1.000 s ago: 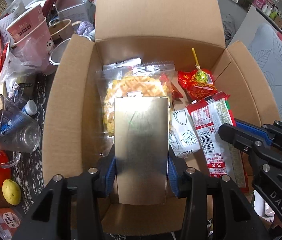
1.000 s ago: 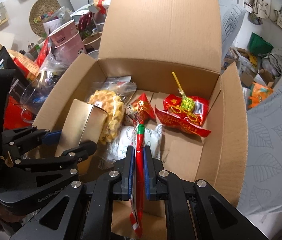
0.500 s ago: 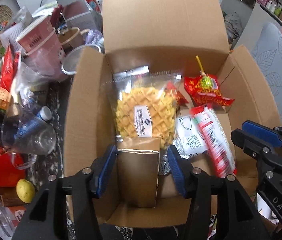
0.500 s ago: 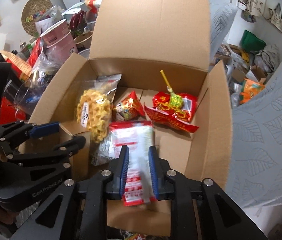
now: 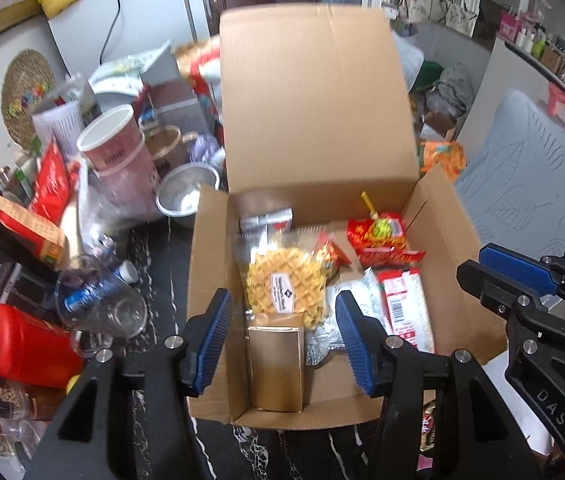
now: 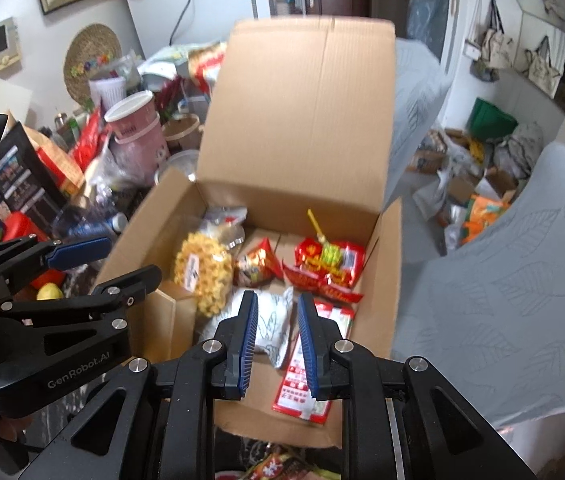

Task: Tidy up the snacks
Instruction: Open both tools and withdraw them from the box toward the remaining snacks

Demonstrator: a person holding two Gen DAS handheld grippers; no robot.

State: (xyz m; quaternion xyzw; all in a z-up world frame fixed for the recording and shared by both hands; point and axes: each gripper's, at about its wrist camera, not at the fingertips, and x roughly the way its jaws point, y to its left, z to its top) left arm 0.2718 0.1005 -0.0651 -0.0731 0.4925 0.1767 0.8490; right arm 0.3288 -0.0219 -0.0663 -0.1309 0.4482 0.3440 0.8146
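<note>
In the left view, our left gripper [image 5: 280, 336] had let go of the gold box [image 5: 277, 362]. It hung wide open and empty above it. The gold box now stood in the cardboard box [image 5: 210, 280], touching the waffle bag [image 5: 286, 290].

In the right view, our right gripper [image 6: 276, 342] had dropped the red packet [image 6: 314, 364]. It was partly open and empty. We think both snacks were put away.

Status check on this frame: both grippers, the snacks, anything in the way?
Left gripper open, empty. Right gripper open, empty. Gold box and red-white packet lie in the cardboard box. Nothing between either gripper's jaws.
</note>
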